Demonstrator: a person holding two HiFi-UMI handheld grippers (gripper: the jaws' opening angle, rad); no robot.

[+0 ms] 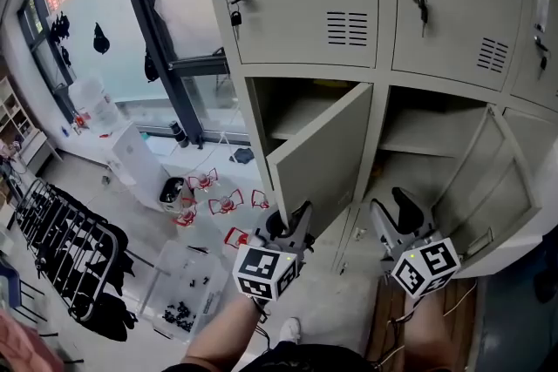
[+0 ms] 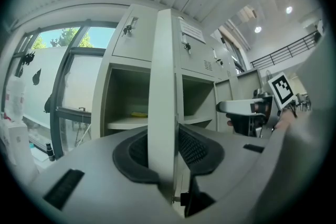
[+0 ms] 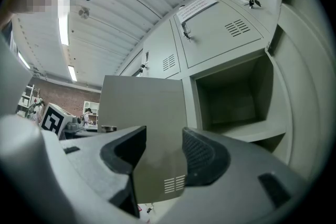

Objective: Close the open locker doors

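Two open doors: both in the lower row of the lockers, under the shut upper row.
Left door: swung about halfway out, free edge toward the person.
Right door: swung wide to the right, clear of its compartment.
Left gripper: fingers clenched on the Left door's free edge, one pad on each face.
Right gripper: fingers released, nothing gripped, held low by the post between the two open compartments.
Left compartment: a yellow thing lies on its shelf.
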